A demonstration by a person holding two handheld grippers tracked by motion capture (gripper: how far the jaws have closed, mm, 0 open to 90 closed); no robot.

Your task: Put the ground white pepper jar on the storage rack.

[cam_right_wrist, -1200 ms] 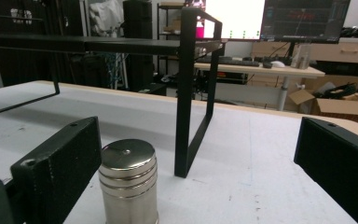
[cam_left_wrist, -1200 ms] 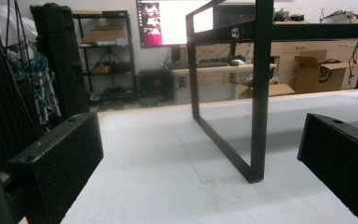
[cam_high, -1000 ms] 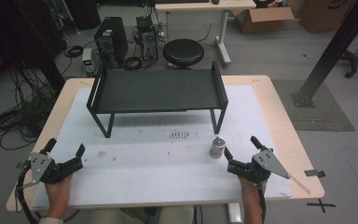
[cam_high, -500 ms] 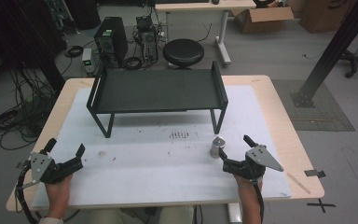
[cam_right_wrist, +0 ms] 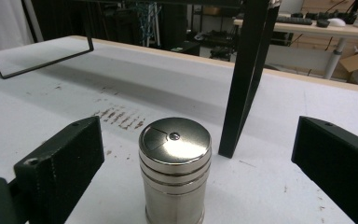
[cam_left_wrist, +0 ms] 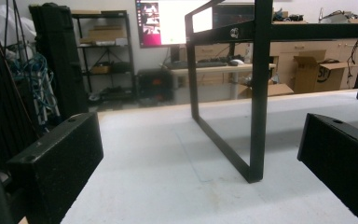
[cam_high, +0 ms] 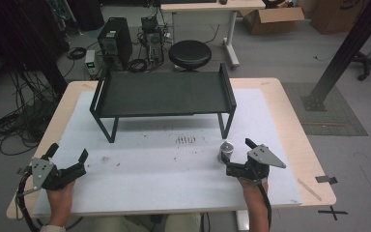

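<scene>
- The steel shaker [cam_right_wrist: 175, 172] stands upright near the worktop's [cam_high: 174, 169] right front corner, by the black rack's [cam_high: 164, 92] right front leg.
- It sits straight ahead of my right tongs [cam_right_wrist: 191, 163], between the jaws; this hand is far nearer.
- My right tongs gape wide, touching nothing that I can see.
- My left tongs [cam_high: 66, 166] rest by the left front corner, wide and empty.

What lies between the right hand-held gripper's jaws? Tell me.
A steel shaker stands upright between the open jaws of the right hand-held gripper, untouched by either, as the right gripper view shows.
</scene>
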